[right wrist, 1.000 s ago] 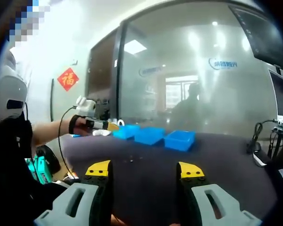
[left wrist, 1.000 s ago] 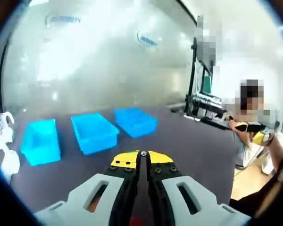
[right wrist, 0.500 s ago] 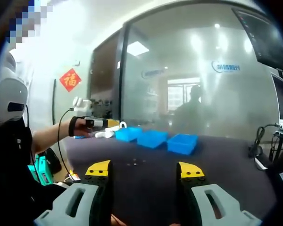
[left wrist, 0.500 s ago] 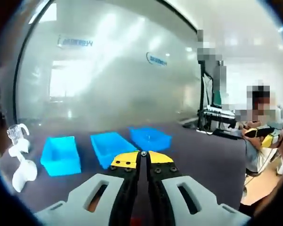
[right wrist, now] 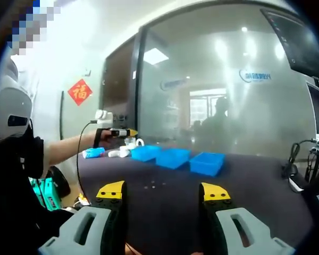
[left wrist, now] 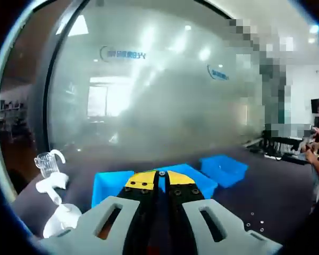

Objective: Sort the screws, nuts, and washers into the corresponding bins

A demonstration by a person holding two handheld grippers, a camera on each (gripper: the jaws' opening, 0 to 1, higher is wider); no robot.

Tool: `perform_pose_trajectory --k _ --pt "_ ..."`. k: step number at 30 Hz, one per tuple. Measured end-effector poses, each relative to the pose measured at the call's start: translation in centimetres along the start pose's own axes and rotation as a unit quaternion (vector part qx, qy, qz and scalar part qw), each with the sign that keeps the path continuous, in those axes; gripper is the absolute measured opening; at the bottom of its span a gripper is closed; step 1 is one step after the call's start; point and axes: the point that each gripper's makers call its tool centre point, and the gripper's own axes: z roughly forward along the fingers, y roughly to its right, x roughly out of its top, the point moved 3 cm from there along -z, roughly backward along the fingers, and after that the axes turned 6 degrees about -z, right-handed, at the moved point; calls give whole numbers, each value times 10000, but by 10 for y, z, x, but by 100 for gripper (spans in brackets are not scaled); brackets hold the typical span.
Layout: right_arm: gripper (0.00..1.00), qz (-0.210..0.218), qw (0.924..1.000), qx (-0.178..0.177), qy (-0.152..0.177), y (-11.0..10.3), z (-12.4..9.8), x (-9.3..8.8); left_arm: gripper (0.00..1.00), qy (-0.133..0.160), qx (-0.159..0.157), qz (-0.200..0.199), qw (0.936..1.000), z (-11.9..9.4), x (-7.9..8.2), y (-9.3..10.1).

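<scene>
Three bins (left wrist: 223, 169) seen in left gripper view beyond left gripper (left wrist: 160, 177), jaws clenched, tiny part pinched. Right gripper view: right gripper (right wrist: 164, 192) released; loose parts (right wrist: 154, 185) scattered before bins. Misdrop risked if wrong bin chosen.

Left gripper (right wrist: 128, 133) now sits higher and farther out, above the table's (right wrist: 244, 191) left edge, nearer the bins (right wrist: 173, 157).

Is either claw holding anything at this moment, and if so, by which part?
The left claw is shut on a tiny piece of hardware, pinched at its tips; which kind cannot be told. The right claw is open and holds nothing.
</scene>
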Motion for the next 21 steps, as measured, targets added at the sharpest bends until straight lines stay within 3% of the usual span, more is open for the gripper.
perform_pose_trajectory --k 12,21 --pt "50 38 10000 -21 -17 1 -1 -1 4 -139 445 -81 9989 43 -3 -43" --pt "50 39 10000 -7 -49 -1 0 -1 4 -152 660 -109 9976 61 -1 -67"
